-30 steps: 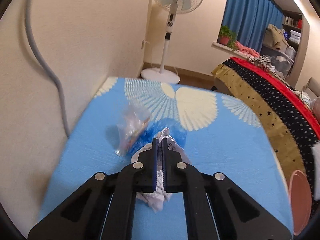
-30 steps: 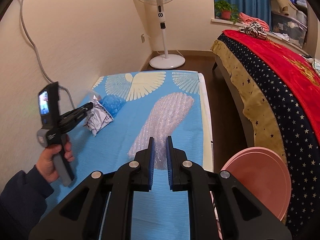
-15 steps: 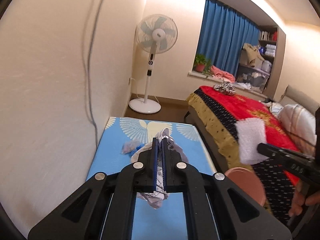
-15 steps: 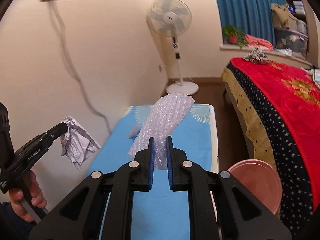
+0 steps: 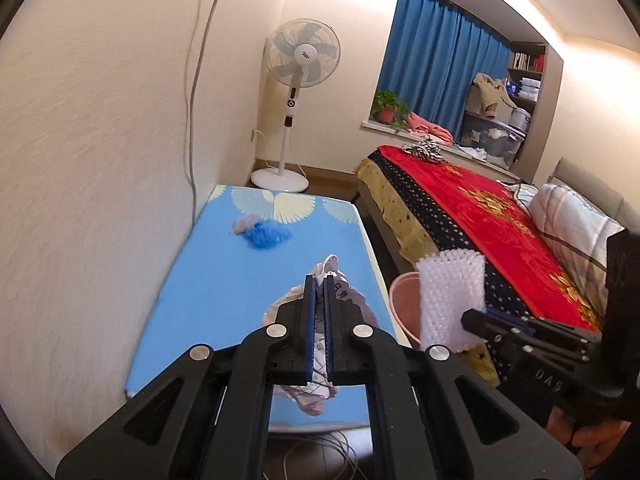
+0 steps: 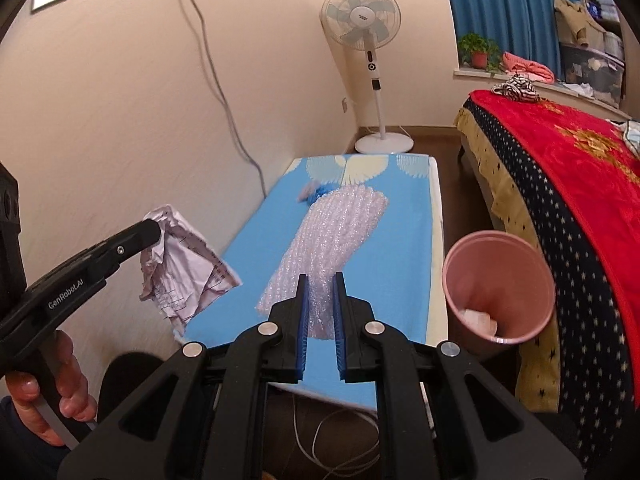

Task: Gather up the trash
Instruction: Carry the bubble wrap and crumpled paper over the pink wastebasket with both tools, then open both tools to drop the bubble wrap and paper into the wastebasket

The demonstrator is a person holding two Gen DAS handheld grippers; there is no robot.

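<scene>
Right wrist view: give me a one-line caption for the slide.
Right tool shut on bubble wrap, left tool holding crumpled paper, pink bin waiting beside the blue table.

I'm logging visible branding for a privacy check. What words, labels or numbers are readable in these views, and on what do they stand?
"GenRobot.AI": on the side of the left gripper, seen from the right wrist.
"DAS": on the body of the right gripper, seen from the left wrist; it may be partial.
Crumpled paper: printed lines, too small to read.
Fan: hub label blurred.
Shelf boxes: markings unreadable.
</scene>
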